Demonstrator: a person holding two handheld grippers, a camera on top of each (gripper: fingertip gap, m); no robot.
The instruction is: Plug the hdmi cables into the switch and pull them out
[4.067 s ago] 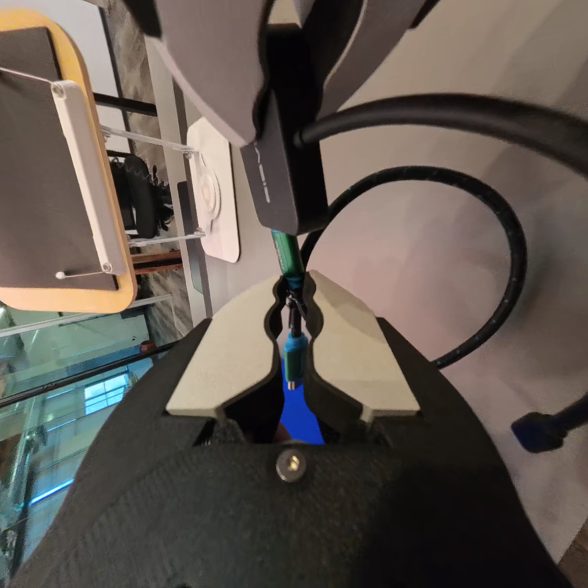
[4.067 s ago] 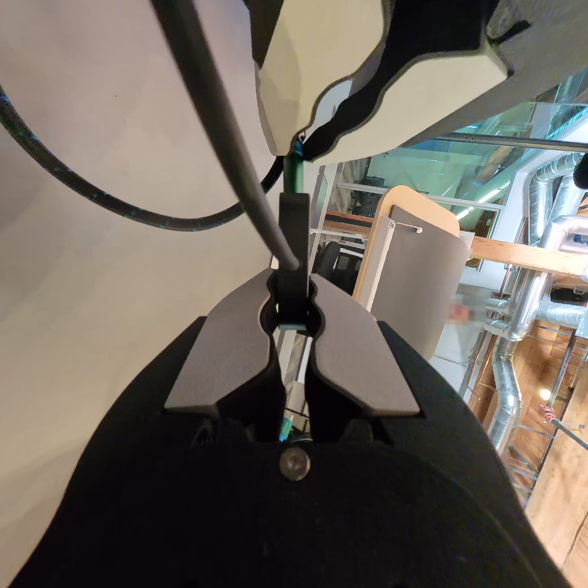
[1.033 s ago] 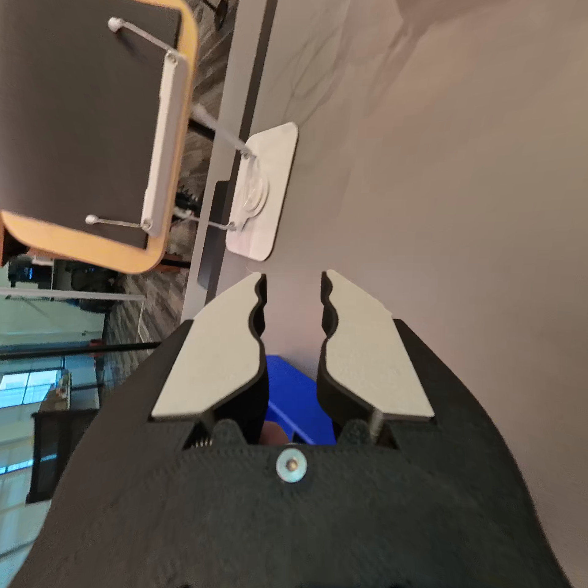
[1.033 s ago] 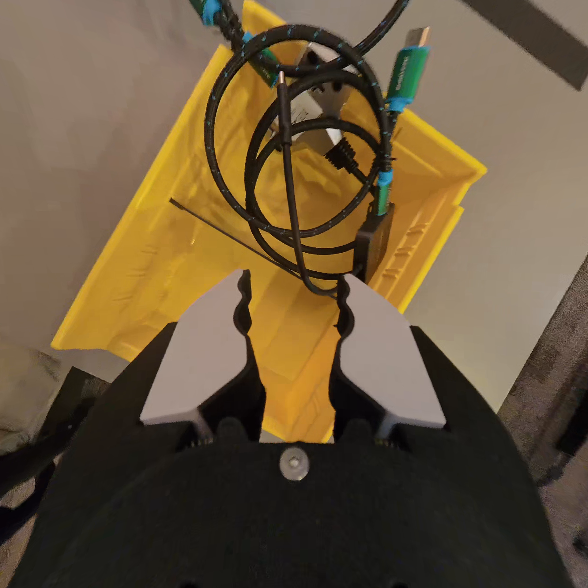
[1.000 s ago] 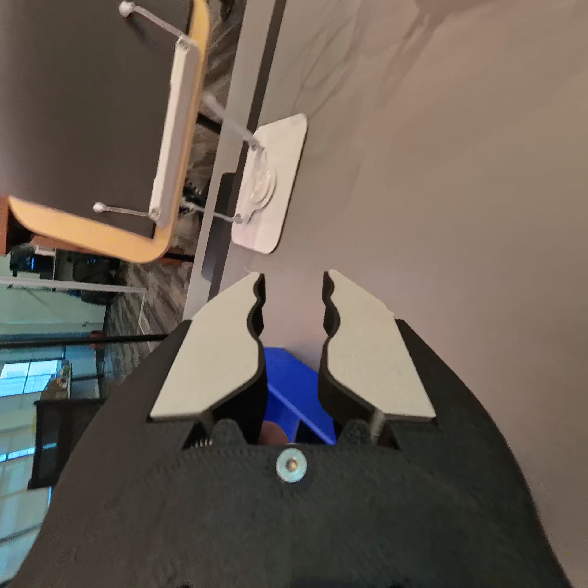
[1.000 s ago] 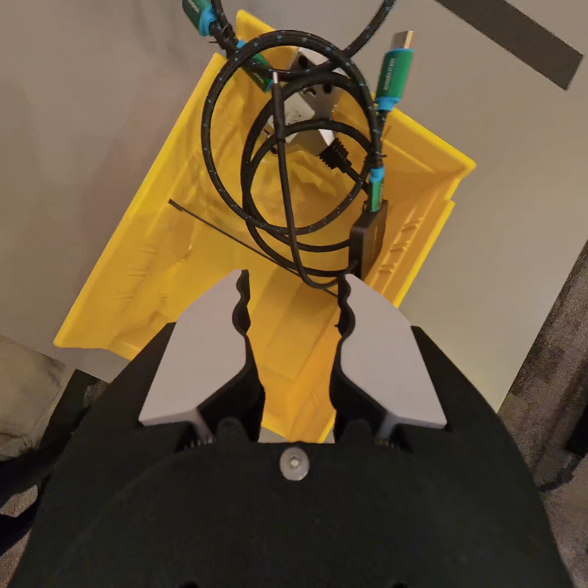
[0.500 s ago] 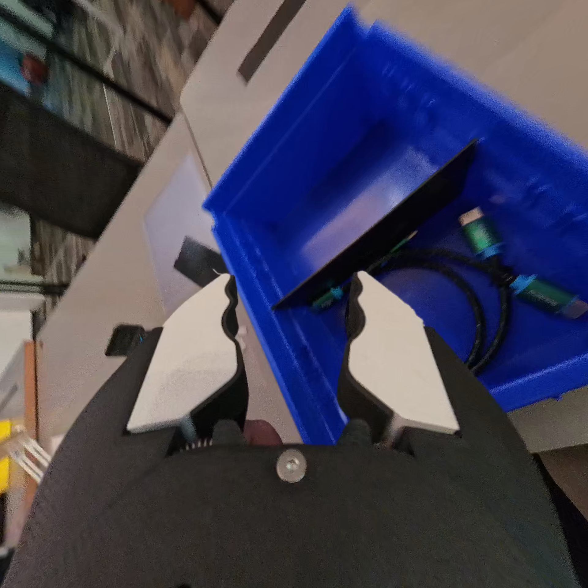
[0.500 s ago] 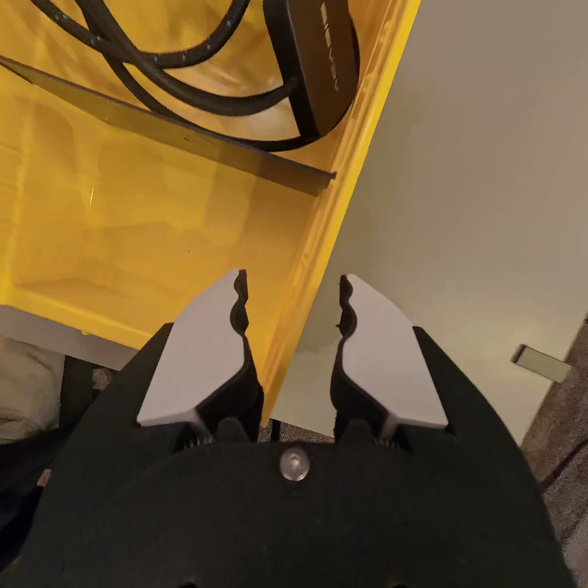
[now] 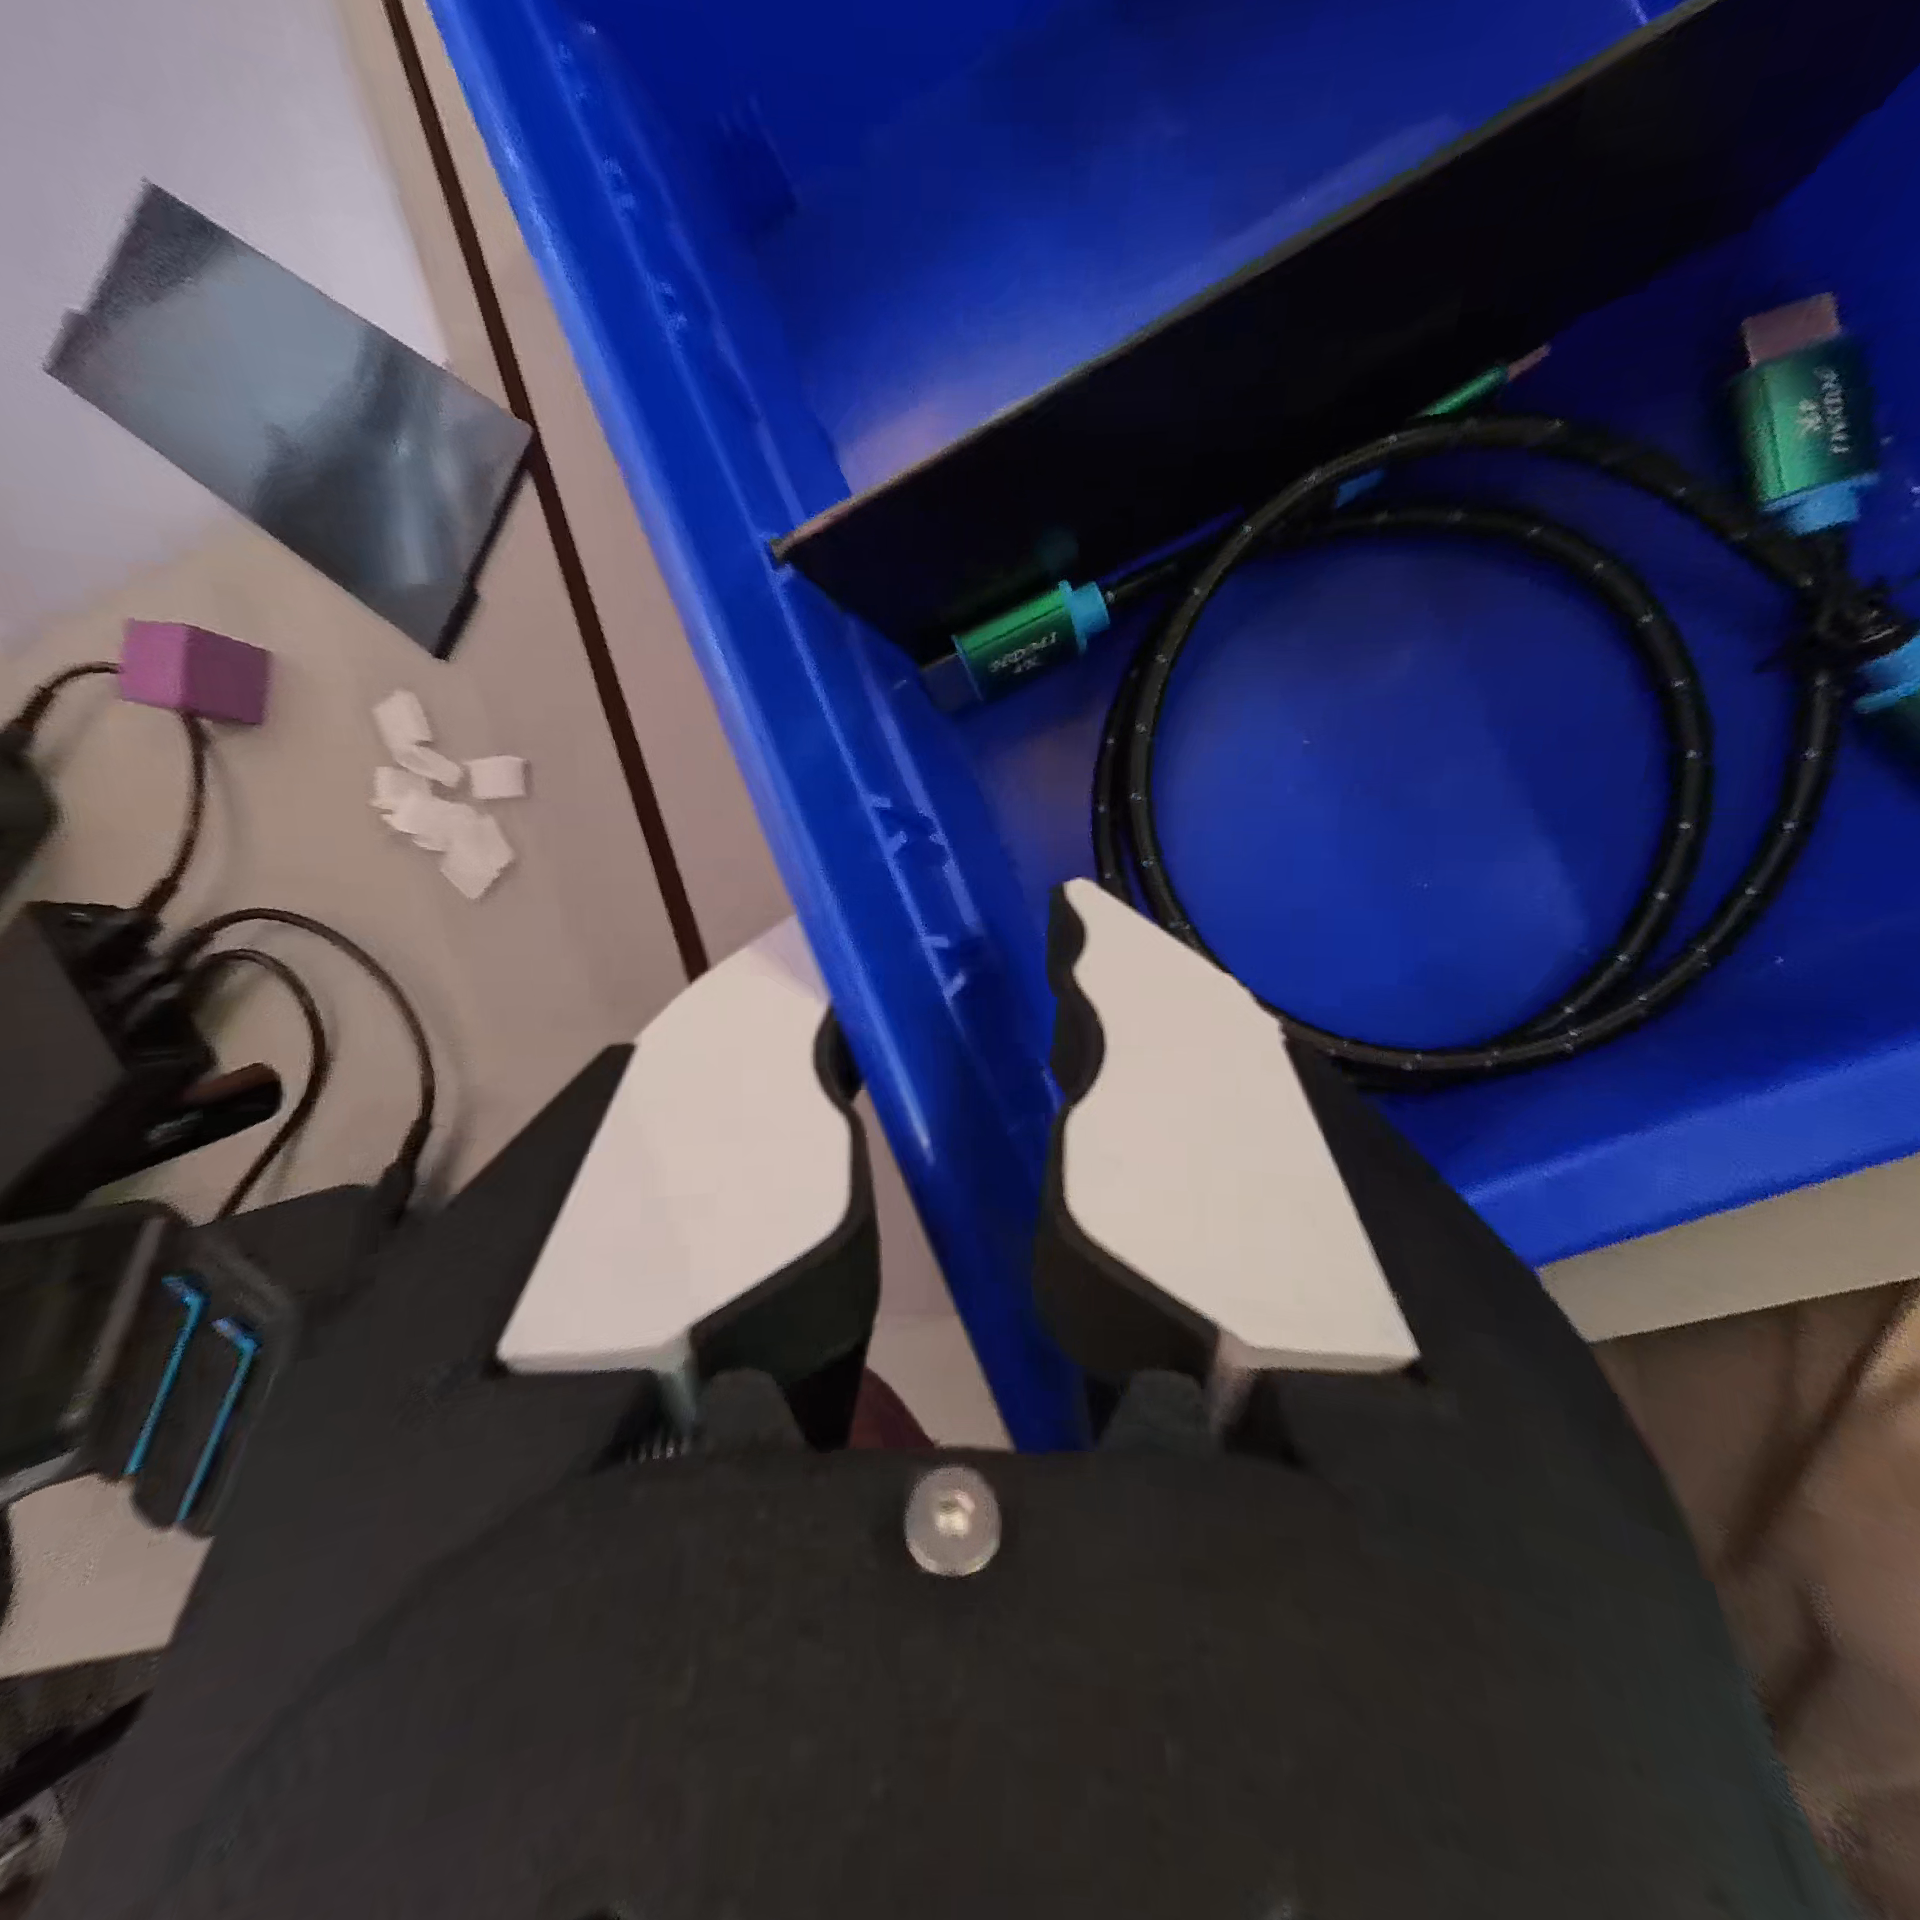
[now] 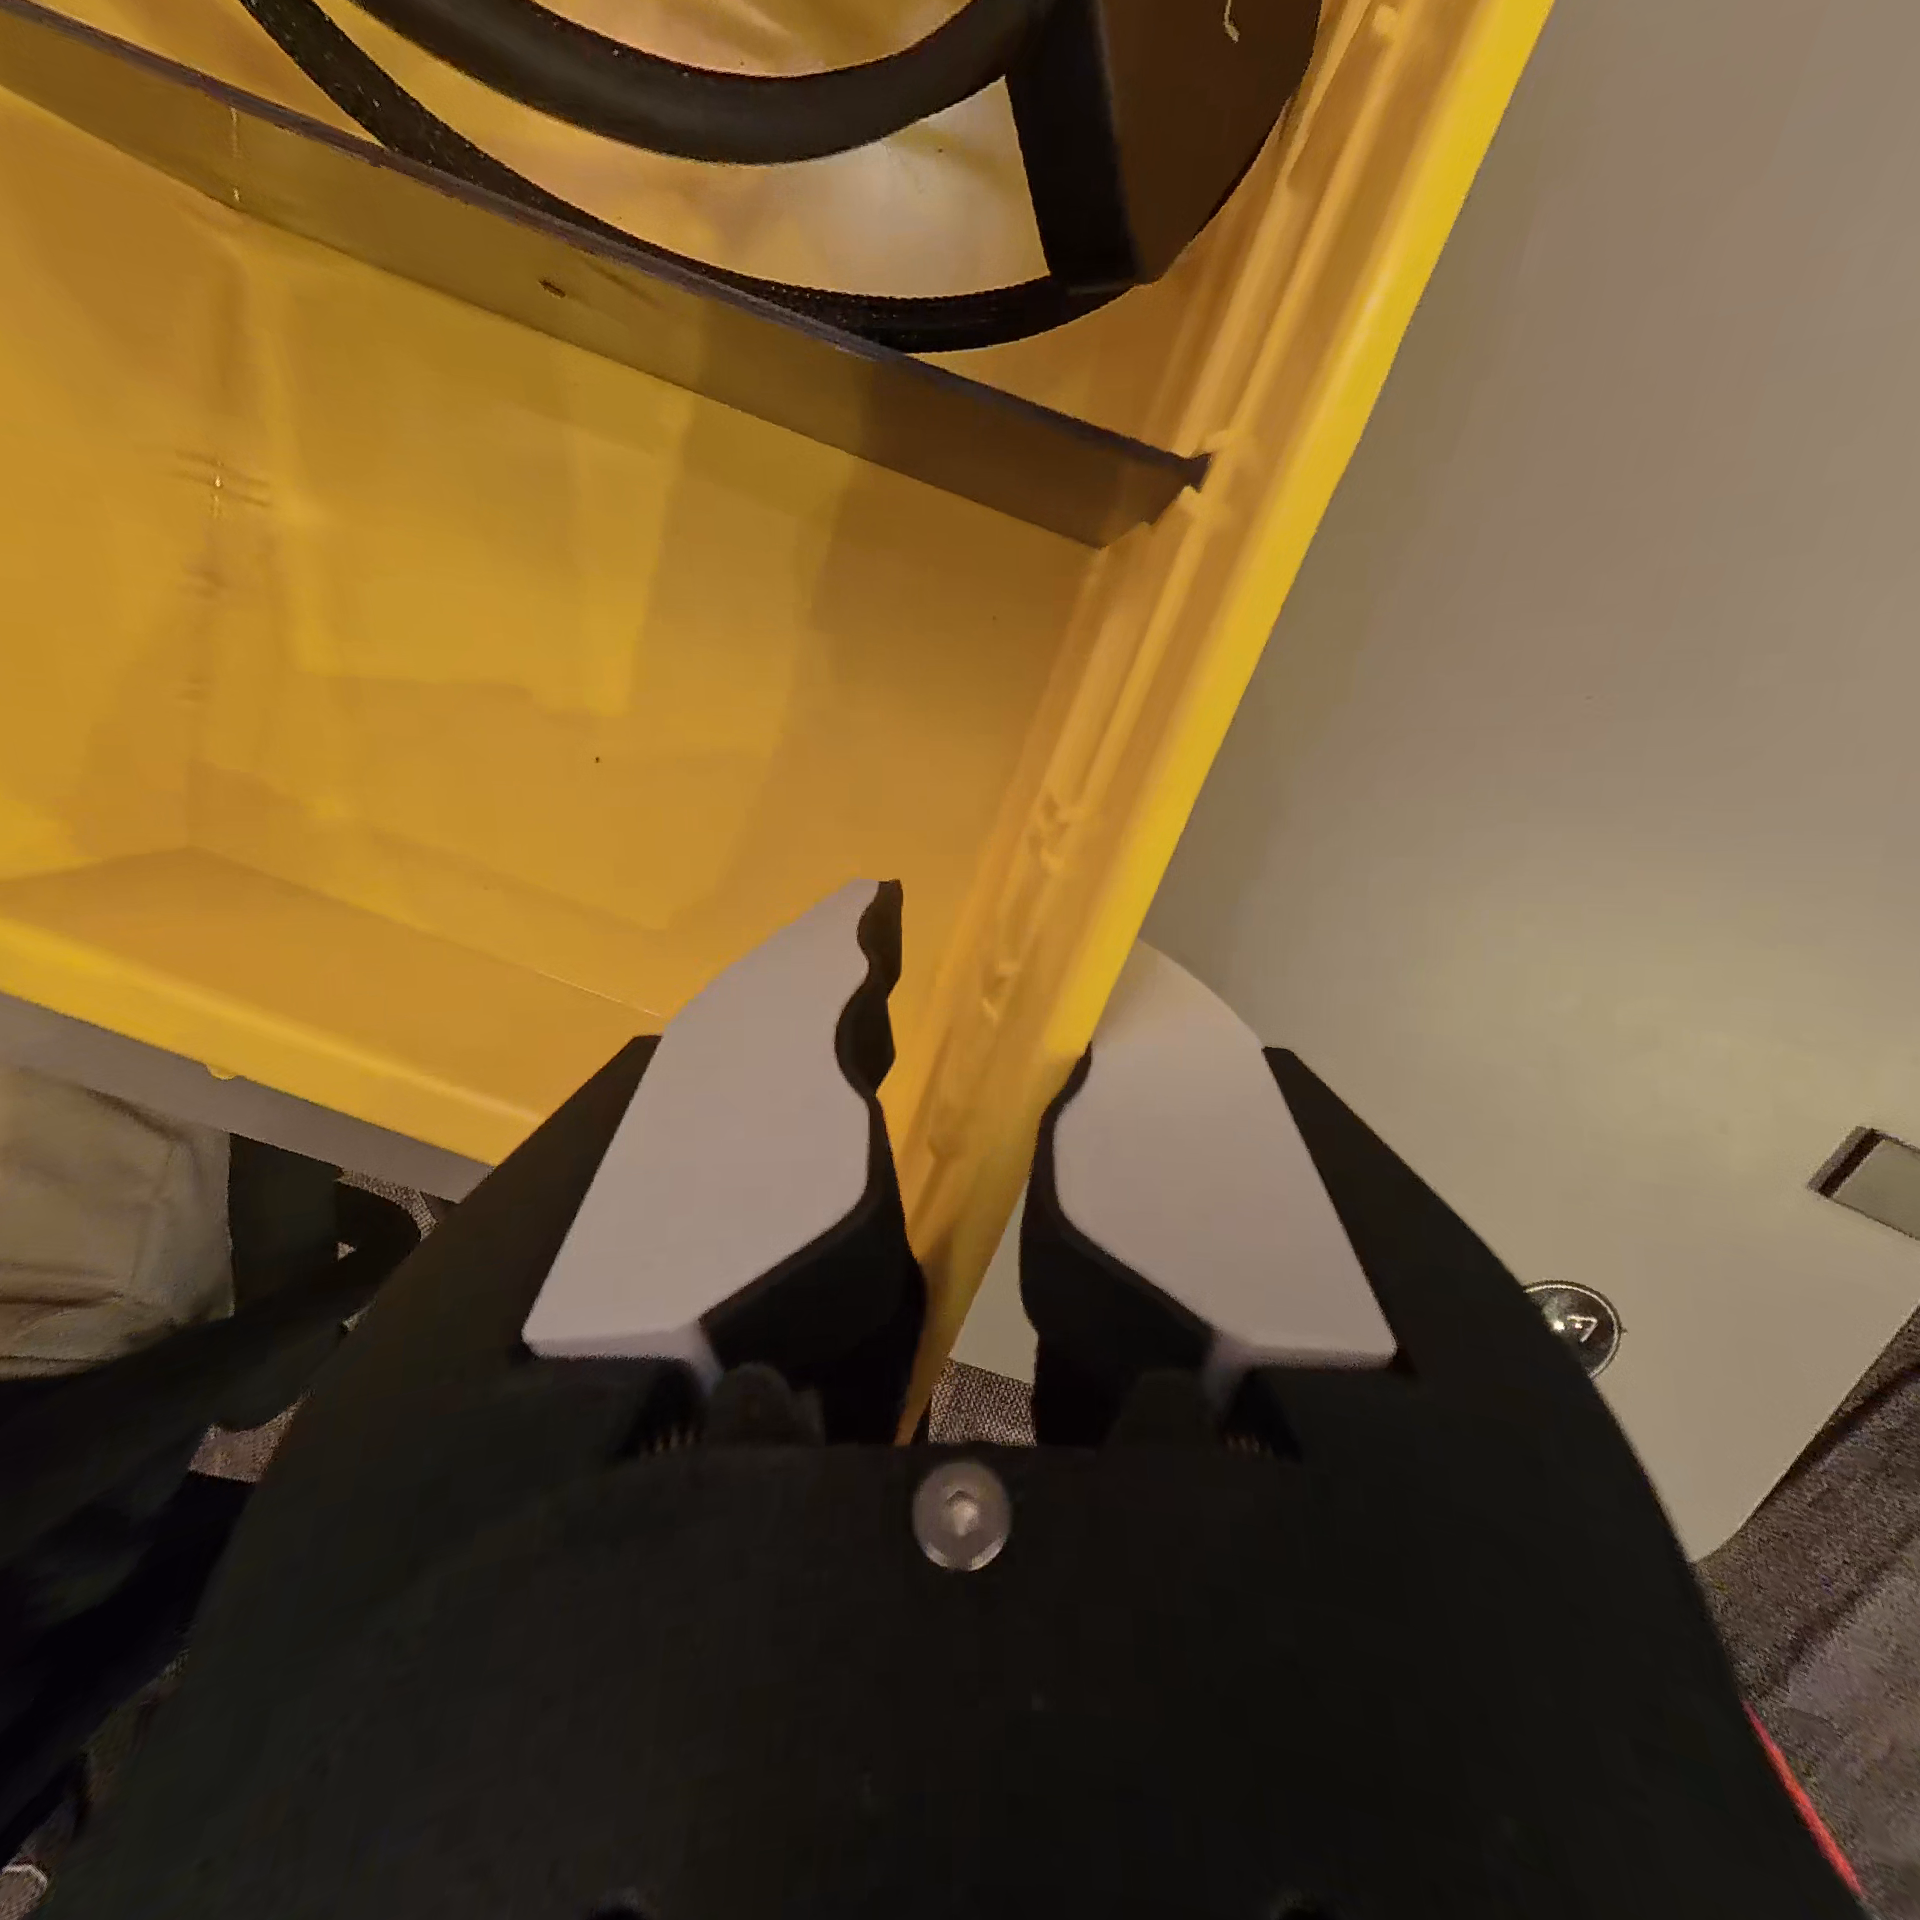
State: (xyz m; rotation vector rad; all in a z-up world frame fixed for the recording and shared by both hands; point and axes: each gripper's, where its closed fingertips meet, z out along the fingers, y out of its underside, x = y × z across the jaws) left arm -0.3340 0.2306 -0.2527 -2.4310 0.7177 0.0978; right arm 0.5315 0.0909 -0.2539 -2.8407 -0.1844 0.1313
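Left wrist view: left tongs (image 9: 951, 1039) spread, straddling blue bin (image 9: 914, 935) wall; hdmi cables (image 9: 1403, 790) coiled at right inside | Right wrist view: right tongs (image 10: 982, 997) spread astride yellow bin (image 10: 1122, 790) wall; switch (image 10: 1132, 125) upper centre | Risk: closing and pulling could tip either bin, spilling contents.

cable (image 9: 1403, 790) in bin (image 9: 727, 343), divider (image 9: 1299, 312) behind

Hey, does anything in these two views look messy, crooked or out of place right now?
A scatter of small white paper scraps lies loose on the table left of the blue bin. Otherwise nothing stands out: each gripper straddles a bin wall, blue and yellow bin.
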